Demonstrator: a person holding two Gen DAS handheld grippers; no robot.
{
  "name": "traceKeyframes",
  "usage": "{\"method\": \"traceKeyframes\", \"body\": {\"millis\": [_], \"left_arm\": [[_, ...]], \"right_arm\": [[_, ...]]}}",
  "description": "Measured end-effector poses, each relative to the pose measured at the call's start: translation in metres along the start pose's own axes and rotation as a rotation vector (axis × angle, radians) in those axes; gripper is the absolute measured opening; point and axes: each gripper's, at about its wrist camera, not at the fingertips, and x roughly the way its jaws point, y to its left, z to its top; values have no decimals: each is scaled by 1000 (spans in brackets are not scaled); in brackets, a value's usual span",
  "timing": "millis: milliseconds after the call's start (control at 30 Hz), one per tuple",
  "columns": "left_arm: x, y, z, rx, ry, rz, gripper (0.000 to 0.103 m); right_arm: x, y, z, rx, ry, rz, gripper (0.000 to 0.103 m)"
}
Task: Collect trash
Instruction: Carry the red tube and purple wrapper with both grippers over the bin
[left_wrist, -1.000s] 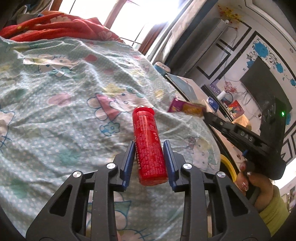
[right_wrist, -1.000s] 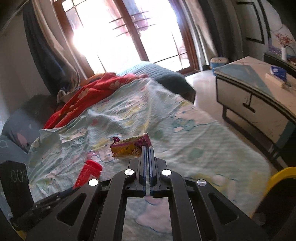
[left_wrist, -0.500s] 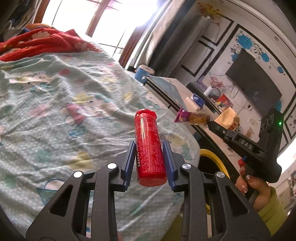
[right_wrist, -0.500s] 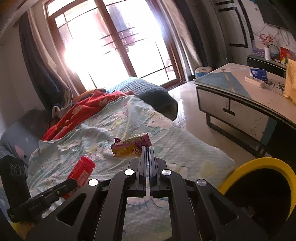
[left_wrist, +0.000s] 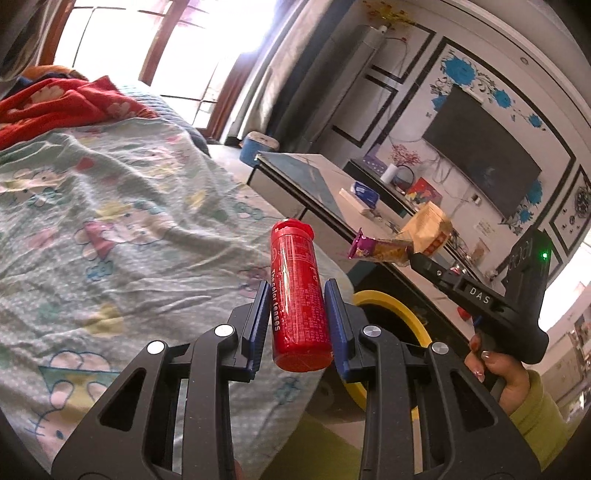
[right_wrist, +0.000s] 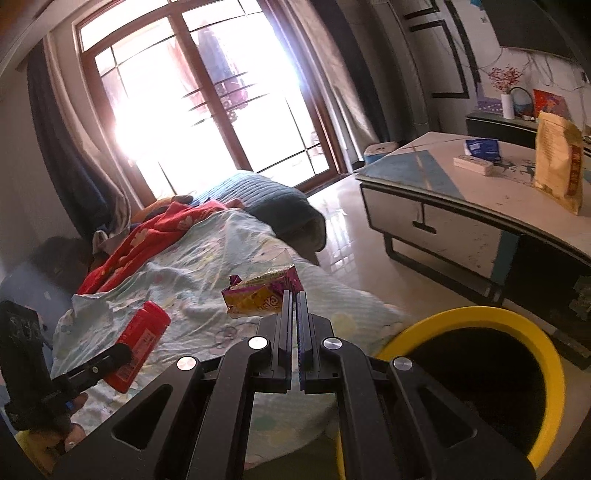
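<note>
Both grippers loaded, held in the air past the bed's edge

Left gripper clamped on a red tube, cap pointing forward, above the patterned bedsheet. Right gripper pinched shut on a purple-yellow wrapper, near the yellow-rimmed bin standing on the floor just beside the bed, below and to the right

The yellow-rimmed bin is cut off by the frame edge, its dark inside unreadable
</note>
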Motion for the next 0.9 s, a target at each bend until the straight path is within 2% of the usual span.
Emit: {"method": "traceKeyframes", "body": {"millis": [467, 900], "left_arm": [[26, -54, -10, 98, 52, -81, 23], [68, -118, -27, 236, 147, -157, 23]], "right_arm": [[-45, -56, -17, 24, -19, -149, 2], [-85, -98, -29, 56, -49, -259, 2]]}}
